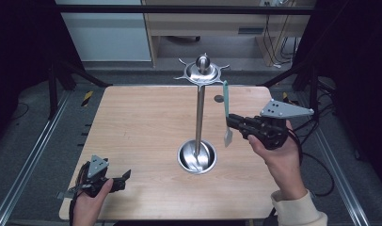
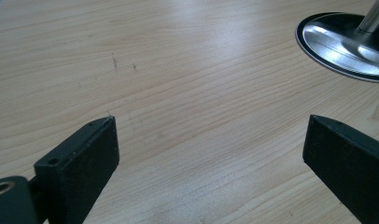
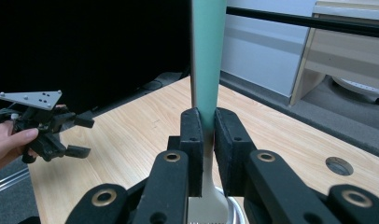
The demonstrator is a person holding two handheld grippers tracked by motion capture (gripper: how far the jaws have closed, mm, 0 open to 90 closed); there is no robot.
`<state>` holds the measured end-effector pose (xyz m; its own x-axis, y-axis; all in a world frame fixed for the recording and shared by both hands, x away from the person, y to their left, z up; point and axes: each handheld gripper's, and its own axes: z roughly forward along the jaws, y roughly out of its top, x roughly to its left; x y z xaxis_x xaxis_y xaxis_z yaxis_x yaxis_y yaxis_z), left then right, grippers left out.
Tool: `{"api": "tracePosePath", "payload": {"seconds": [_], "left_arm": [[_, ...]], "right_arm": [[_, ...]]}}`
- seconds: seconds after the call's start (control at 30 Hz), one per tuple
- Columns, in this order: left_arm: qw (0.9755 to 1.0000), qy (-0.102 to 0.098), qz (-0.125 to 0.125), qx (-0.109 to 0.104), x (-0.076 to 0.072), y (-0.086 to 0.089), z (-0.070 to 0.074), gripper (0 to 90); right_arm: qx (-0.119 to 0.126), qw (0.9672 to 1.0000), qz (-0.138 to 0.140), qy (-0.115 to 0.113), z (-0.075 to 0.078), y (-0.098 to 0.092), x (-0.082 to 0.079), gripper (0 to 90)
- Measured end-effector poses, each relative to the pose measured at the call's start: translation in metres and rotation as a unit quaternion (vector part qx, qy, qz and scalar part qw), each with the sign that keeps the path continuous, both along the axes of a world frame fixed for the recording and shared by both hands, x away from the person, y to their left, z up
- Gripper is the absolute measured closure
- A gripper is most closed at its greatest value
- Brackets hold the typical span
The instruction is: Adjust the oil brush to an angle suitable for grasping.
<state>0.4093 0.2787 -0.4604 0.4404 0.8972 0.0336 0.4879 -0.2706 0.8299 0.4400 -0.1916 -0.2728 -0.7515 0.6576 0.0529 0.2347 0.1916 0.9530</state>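
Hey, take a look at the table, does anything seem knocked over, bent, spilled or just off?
Nothing stands out. The metal stand is upright on its round base, with no spill on the wooden table. The right gripper holds a green-handled utensil upright and clear of the tabletop; the left gripper is open, with nothing between its fingers.

Green utensil handle (image 3: 207,56) cut off by top edge in right gripper view; hanging end unseen there. Metal head (image 3: 207,205) mostly hidden behind right gripper (image 3: 204,140) pads and frame bottom; in high view head (image 1: 228,137) too small to tell fork or spatula. Stand base (image 2: 344,44) clipped at right edge in left gripper view, pole (image 2: 376,14) cut at top. Rack hooks (image 1: 203,70) too small to count.
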Motion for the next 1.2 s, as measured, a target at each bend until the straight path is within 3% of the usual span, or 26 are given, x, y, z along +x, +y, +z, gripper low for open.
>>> {"api": "tracePosePath", "payload": {"seconds": [0.67,0.9,0.93,1.0,1.03,1.07,1.1,1.13,1.17,1.2], "left_arm": [[1.0000,0.000,0.007,-0.007,0.001,0.004,-0.001,3.2],[0.9997,-0.010,0.007,-0.021,0.001,0.005,0.001,3.2],[0.9996,-0.016,0.005,-0.023,0.001,0.007,0.002,3.1],[0.9996,-0.019,0.004,-0.023,0.001,0.007,0.003,2.8],[0.9994,-0.022,0.006,-0.025,0.000,0.008,0.003,2.7],[0.9994,-0.023,0.006,-0.026,0.000,0.009,0.004,2.7],[0.9992,-0.026,0.007,-0.029,0.000,0.009,0.004,2.7],[0.9992,-0.029,0.006,-0.028,0.000,0.010,0.004,2.2],[0.9992,-0.030,0.005,-0.028,0.000,0.010,0.005,2.2],[0.9991,-0.031,0.005,-0.028,0.000,0.010,0.005,2.2]], "right_arm": [[0.005,1.0000,0.003,0.006,-0.001,0.002,0.005,81.0],[0.006,0.9999,-0.015,0.002,-0.007,-0.007,0.006,60.4],[0.000,0.9994,-0.034,0.000,-0.011,-0.011,0.006,51.2],[-0.007,0.9989,-0.047,-0.002,-0.014,-0.014,0.006,47.4],[-0.021,0.9969,-0.075,-0.008,-0.019,-0.019,0.007,40.1],[-0.021,0.9969,-0.075,-0.008,-0.019,-0.019,0.007,40.1],[-0.030,0.9945,-0.100,-0.011,-0.022,-0.022,0.007,34.0],[-0.051,0.9865,-0.155,-0.015,-0.030,-0.029,0.011,26.7],[-0.051,0.9865,-0.155,-0.015,-0.030,-0.029,0.011,26.7],[-0.055,0.9834,-0.172,-0.015,-0.033,-0.033,0.012,23.4]]}}
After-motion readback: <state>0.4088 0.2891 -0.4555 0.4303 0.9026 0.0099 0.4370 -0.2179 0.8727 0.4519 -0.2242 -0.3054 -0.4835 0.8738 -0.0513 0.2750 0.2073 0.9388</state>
